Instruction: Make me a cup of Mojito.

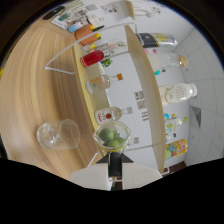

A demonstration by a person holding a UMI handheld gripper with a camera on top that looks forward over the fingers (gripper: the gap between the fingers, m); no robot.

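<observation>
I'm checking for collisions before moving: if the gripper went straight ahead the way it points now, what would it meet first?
Most likely the clear glass container of limes, which sits just ahead of the gripper. Beyond it is the shelf of bottles. Depth is hard to judge, so how close the container is stays unclear.

Bright, even indoor light, no hard shadows. Strong fisheye bending at the rim, dark ring around, black band below. Soft blur throughout; labels on bottles [176,92] unreadable. Faint glare on empty glass [57,134] and wooden desk [30,85].
</observation>
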